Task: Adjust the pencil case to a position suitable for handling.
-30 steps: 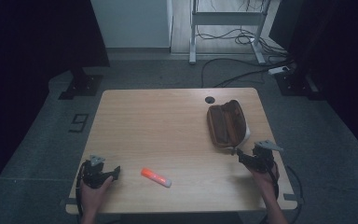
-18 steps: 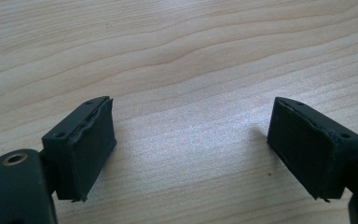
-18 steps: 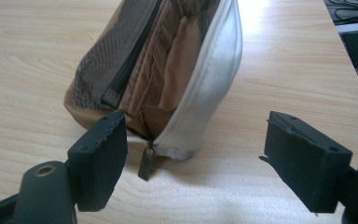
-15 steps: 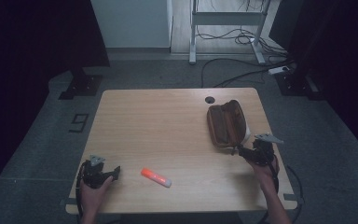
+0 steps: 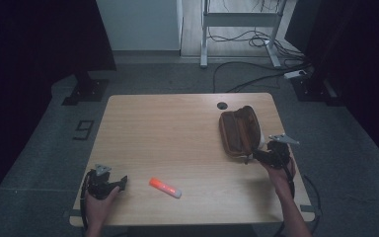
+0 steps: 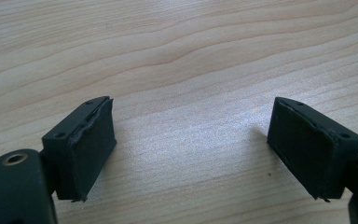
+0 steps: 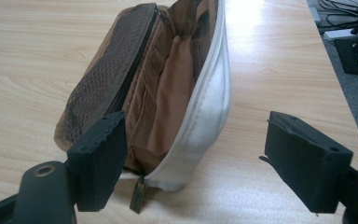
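Observation:
A brown zip pouch (image 5: pixel 239 131) lies open on the right side of the wooden table (image 5: pixel 177 128), its brown lining and mesh pocket showing (image 7: pixel 168 88). My right gripper (image 5: pixel 262 156) is open at the pouch's near end, its jaws standing either side of the pouch's near corner and white rim. An orange marker with a white cap (image 5: pixel 165 187) lies near the front edge, left of centre. My left gripper (image 5: pixel 121 181) rests open at the front left corner, a short way left of the marker, with bare tabletop (image 6: pixel 191 135) between its jaws.
A round cable hole (image 5: pixel 222 105) sits in the table's far edge above the pouch. Beyond the table are a white desk frame (image 5: pixel 237 29), cables and a power strip (image 5: pixel 296 74) on the grey floor.
My right gripper has moved a little forward and left, up to the pouch's near end. The left gripper and marker have stayed put.

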{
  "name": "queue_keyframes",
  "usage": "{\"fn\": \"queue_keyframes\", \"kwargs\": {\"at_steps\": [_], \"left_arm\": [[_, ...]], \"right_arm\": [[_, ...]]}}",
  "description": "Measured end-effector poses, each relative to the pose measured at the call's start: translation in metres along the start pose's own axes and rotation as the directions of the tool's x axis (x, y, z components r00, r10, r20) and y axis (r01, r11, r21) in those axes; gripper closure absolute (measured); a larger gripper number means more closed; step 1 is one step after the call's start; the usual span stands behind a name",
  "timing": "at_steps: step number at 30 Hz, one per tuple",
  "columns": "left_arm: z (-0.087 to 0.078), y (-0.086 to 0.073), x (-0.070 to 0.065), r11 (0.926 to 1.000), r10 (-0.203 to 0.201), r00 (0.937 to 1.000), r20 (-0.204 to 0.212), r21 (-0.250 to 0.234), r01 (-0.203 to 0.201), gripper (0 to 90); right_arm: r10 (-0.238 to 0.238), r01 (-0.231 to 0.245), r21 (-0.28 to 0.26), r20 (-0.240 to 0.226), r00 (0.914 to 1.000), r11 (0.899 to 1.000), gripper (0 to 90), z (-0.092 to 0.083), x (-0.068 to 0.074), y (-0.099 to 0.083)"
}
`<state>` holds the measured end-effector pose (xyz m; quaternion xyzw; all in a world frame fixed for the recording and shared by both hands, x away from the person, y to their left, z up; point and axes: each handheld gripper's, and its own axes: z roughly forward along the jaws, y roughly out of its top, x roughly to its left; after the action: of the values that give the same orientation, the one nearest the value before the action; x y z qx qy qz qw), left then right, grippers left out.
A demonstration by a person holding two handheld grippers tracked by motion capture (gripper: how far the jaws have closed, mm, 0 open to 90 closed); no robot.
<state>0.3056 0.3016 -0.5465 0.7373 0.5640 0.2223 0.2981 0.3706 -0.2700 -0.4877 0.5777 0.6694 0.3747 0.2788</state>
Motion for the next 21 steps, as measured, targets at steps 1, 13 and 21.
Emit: {"fn": "queue_keyframes", "kwargs": {"at_steps": [1,13,21], "left_arm": [[0.000,0.000,0.000,1.0000,0.000,1.0000,0.000,-0.001,0.000,14.7],[0.000,0.000,0.000,1.0000,0.000,1.0000,0.001,0.001,0.000,14.7],[0.000,0.000,0.000,1.0000,0.000,1.0000,-0.001,-0.002,0.000,14.7]], "right_arm": [[0.001,-0.001,0.001,0.001,1.0000,1.000,20.9,0.000,0.000,0.001],[0.023,-0.023,0.021,0.025,0.9994,1.000,20.7,0.015,-0.010,0.013],[0.028,-0.029,0.036,0.013,0.9995,0.999,22.8,0.030,-0.014,0.022]]}}
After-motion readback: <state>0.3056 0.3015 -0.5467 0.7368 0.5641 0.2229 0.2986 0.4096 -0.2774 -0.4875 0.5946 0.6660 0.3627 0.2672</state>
